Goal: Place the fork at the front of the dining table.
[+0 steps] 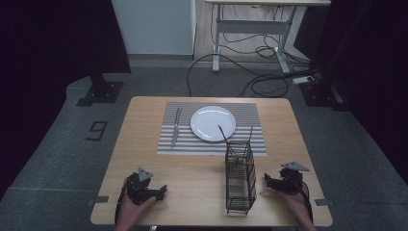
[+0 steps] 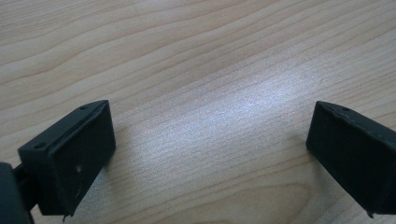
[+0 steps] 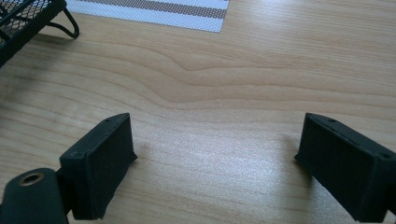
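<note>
A white plate (image 1: 213, 123) lies on a striped placemat (image 1: 211, 144) at the far middle of the wooden table (image 1: 202, 178). A knife or fork (image 1: 175, 127) lies on the mat left of the plate. A tall black wire basket (image 1: 239, 175) stands near the front, with thin utensil handles (image 1: 223, 134) sticking out of its top. My left gripper (image 1: 161, 190) rests open at the front left, its jaws wide over bare wood (image 2: 210, 116). At the front right, just beside the basket, my right gripper (image 1: 268, 180) is open too, with nothing between its jaws.
The basket's wire foot (image 3: 65, 23) and the placemat corner (image 3: 187, 14) show at the top of the right gripper view. Beyond the table are a grey floor, cables (image 1: 255, 72), a desk frame (image 1: 250, 33) and dark stand bases (image 1: 101, 91).
</note>
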`<state>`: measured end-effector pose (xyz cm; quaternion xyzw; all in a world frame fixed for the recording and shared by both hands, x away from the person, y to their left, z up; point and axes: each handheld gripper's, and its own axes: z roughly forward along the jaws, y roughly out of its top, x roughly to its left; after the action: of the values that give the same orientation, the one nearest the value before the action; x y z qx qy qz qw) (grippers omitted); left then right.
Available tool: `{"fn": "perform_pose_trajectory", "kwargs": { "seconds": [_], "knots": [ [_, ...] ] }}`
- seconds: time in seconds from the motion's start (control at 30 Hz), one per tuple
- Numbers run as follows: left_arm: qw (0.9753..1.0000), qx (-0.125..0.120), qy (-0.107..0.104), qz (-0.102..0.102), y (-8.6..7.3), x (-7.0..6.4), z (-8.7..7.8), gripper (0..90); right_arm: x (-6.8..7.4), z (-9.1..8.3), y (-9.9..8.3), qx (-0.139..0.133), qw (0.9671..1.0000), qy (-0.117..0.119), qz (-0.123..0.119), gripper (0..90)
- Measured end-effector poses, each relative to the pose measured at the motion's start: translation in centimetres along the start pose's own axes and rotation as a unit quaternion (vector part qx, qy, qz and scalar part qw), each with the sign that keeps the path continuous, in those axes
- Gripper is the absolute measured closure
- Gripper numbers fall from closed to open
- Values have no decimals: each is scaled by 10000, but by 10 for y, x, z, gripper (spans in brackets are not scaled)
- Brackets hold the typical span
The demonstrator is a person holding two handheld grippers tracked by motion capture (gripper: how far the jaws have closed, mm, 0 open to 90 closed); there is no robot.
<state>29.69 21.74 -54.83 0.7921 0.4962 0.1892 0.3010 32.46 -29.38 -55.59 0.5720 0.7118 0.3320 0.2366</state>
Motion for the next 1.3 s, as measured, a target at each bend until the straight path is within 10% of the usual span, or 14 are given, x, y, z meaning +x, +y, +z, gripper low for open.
{"fn": "perform_pose_trajectory", "kwargs": {
  "seconds": [0.43,1.3],
  "knots": [
    [10000,-1,-1,-1,0,0,0,12,2,-26,14,-522,9981,224,221,155],
    [10000,8,-16,8,1,0,1,2,35,-60,95,-1205,9896,774,-114,293]
  ]
}}
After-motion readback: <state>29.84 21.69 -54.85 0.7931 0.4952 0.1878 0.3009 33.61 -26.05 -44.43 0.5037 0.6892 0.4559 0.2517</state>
